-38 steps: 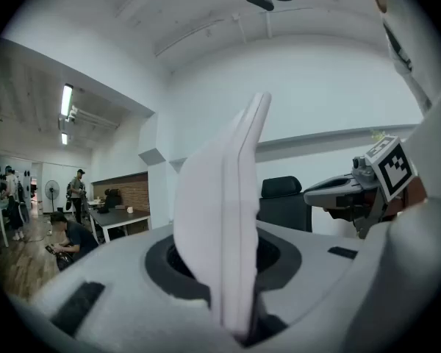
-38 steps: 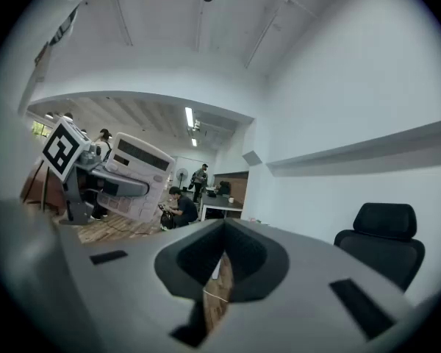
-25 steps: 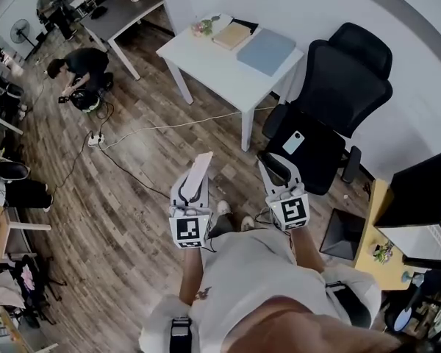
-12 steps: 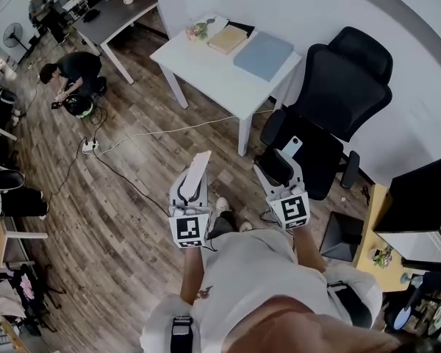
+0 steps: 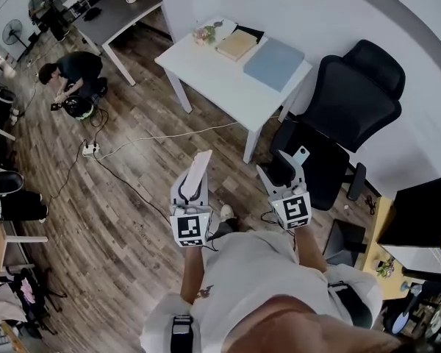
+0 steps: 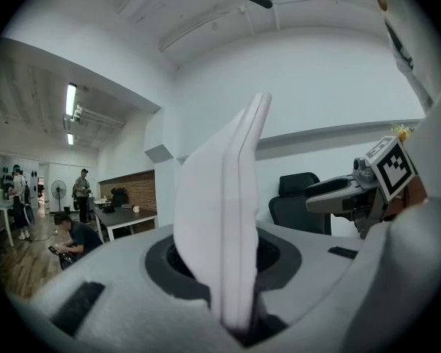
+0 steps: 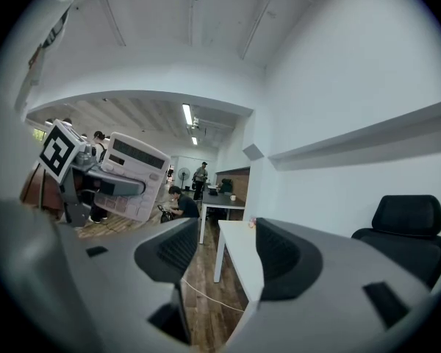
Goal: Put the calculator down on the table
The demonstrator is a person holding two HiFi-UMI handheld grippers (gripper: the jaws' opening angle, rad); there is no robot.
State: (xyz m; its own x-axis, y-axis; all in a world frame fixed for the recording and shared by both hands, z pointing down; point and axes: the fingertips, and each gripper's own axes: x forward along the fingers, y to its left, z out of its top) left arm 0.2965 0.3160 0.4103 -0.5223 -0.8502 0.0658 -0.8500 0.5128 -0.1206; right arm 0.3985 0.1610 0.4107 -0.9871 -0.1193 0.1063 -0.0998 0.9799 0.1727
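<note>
My left gripper is shut on a white calculator, which stands on edge between the jaws and sticks out forward. In the left gripper view the calculator fills the middle, seen edge-on. It is held over the wooden floor, short of the white table. My right gripper hangs beside it on the right, next to the black office chair. Its jaws have just opened and stand wide with nothing between them. In the right gripper view the calculator shows at the left with its keys facing me.
On the white table lie a tan book, a blue-grey folder and a small plant. A white cable crosses the floor. A person crouches at far left by a grey desk. A monitor stands at right.
Both grippers have moved forward toward the white table and the chair, with the calculator still in the left one. The right gripper's jaws have spread wider.
</note>
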